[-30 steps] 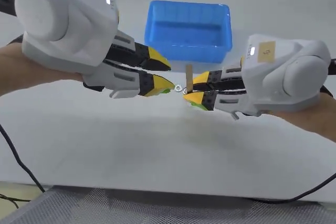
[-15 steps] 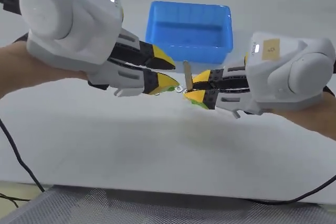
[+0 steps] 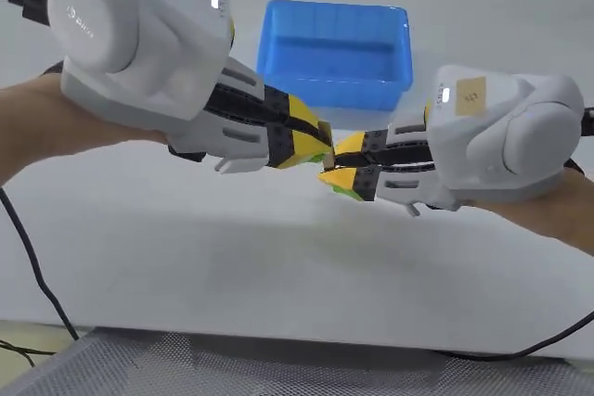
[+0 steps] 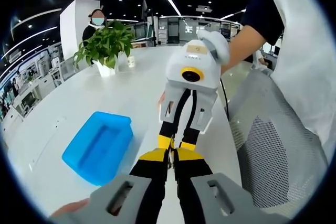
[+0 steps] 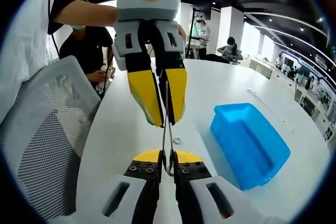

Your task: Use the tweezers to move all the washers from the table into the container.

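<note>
While the right gripper (image 5: pixel 167 167) clamps the tweezers (image 5: pixel 166 106), the left gripper (image 4: pixel 169 155) sits narrow round them, grip unclear; a washer (image 5: pixel 177 140) lies loose, so pinching it comes next, I'd judge.

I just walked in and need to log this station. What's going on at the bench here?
A person works two handheld grippers over a white table. The right gripper is shut on the tweezers, which run up between the left gripper's yellow jaws. Whether those jaws grip them cannot be told. One small washer lies on the table just beyond. The blue container sits apart from it, with no washer visible inside.
</note>
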`<action>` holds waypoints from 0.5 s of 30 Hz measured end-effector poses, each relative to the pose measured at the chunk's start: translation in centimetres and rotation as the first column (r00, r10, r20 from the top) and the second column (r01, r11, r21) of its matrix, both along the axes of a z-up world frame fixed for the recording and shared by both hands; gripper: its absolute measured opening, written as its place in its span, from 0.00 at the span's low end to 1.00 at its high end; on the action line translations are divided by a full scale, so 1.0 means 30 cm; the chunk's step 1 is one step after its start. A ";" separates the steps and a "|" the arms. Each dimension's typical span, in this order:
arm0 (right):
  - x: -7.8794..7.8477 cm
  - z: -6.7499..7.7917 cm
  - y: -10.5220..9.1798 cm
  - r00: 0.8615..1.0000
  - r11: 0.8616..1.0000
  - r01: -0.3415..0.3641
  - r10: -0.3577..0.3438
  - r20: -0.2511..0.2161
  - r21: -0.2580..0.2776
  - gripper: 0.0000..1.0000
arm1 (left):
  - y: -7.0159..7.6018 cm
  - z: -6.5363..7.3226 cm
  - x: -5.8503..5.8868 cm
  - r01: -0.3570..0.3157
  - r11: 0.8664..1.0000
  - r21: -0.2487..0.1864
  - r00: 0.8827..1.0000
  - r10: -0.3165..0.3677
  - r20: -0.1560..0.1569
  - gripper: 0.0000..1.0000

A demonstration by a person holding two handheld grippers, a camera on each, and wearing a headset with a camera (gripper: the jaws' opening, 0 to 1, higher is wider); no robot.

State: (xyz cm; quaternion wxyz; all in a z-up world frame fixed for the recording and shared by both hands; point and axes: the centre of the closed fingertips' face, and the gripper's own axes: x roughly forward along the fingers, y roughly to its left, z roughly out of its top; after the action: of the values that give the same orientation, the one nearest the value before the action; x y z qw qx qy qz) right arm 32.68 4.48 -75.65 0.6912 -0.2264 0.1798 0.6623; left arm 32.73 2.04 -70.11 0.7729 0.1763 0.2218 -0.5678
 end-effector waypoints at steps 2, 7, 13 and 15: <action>0.001 -0.003 -0.001 1.000 1.000 -0.001 0.001 0.002 -0.006 0.09 | -0.004 -0.003 0.003 -0.002 1.000 0.004 1.000 0.002 -0.005 0.08; -0.003 -0.028 -0.008 0.999 0.998 -0.026 0.027 0.022 -0.055 0.09 | -0.008 -0.030 0.001 0.007 0.999 0.032 1.000 -0.006 -0.028 0.08; -0.009 -0.044 -0.009 0.999 0.997 -0.033 0.034 0.013 -0.072 0.09 | -0.022 -0.044 0.000 0.023 0.999 0.045 0.999 -0.021 -0.043 0.08; -0.008 -0.048 -0.011 0.999 0.996 -0.034 0.036 0.013 -0.078 0.09 | -0.023 -0.048 0.001 0.026 0.998 0.049 0.999 -0.024 -0.044 0.08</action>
State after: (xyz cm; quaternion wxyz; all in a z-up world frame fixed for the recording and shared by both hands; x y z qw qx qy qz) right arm 32.45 4.15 -77.09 0.6715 -0.2610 0.1964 0.6652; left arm 32.76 1.36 -71.57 0.7561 0.1857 0.2502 -0.5755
